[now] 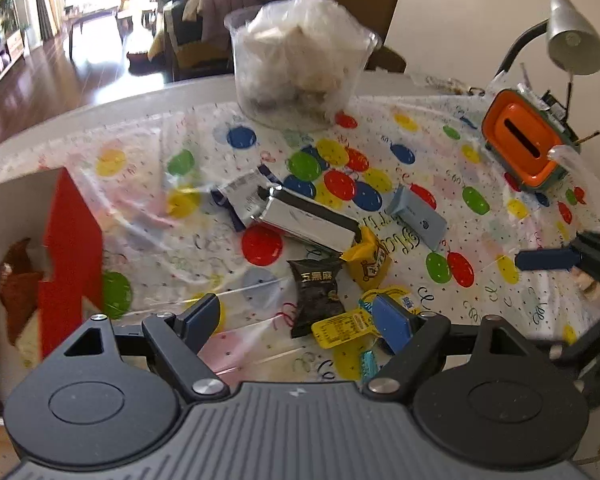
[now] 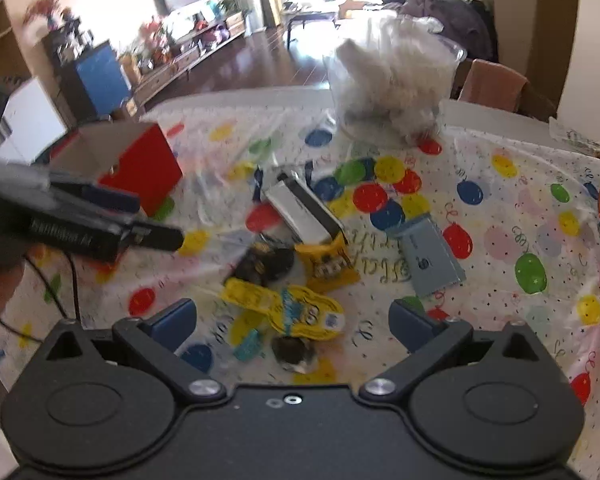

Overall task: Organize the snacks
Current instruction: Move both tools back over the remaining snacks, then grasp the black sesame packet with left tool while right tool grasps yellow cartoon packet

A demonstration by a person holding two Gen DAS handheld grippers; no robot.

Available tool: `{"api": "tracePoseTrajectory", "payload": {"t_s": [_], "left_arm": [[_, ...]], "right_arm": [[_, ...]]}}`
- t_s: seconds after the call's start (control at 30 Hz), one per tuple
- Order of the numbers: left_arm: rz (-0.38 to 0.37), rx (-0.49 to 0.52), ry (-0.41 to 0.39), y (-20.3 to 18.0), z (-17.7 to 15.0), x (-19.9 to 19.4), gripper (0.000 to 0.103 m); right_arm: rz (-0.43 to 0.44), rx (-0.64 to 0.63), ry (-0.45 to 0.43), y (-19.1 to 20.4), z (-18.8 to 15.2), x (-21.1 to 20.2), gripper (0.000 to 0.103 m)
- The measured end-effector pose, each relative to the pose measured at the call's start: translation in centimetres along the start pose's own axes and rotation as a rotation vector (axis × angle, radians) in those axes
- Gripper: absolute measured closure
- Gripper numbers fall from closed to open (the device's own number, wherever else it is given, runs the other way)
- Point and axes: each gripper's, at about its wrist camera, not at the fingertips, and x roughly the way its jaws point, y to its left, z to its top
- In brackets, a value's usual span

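— Since both tools are empty, which packet goes first? The left gripper point(image 1: 296, 316) hangs wide open just above the near end of the pile, and the right gripper point(image 2: 294, 322) is spread just as wide over the same heap, gripping nothing.

— I'd judge the black sachet point(image 1: 315, 294), which lies flat on the balloon-print tablecloth point(image 1: 500, 184) between the left fingers, touching the yellow packet point(image 1: 350, 326) on its right. It looks light and crinkly, a soft pouch that will buckle, so pinch across its sealed edge rather than its puffed middle.

— And the silver packet point(image 1: 312, 220)?

— Farther off, at the middle of the table, long and glossy. That foil is probably slippery; take it across the narrow width near one end.

— The little yellow pouch point(image 1: 366, 258)?

— Tucked against the silver one's near right corner. Light, soft, easy to crush. The grey-blue box point(image 1: 418, 212) to the right looks stiffer and can be gripped on its flat faces.

— Where would they go?

— Likely the red carton point(image 1: 70, 248) at the near left, open-topped with wrappers already inside. The clear tub point(image 1: 300, 68) at the far side is stuffed with plastic; what it is for I cannot tell.
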Motion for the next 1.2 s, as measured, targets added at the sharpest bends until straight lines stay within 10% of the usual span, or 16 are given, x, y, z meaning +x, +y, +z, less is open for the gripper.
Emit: {"api": "tracePoseTrajectory", "payload": {"t_s": [1.2], "left_arm": [[-0.013,-0.081,0.314,-0.9,3.4,13.8,0.030]], "right_arm": [[0.098,-0.217,0.167,-0.6,0.4,12.8,0.027]]}}
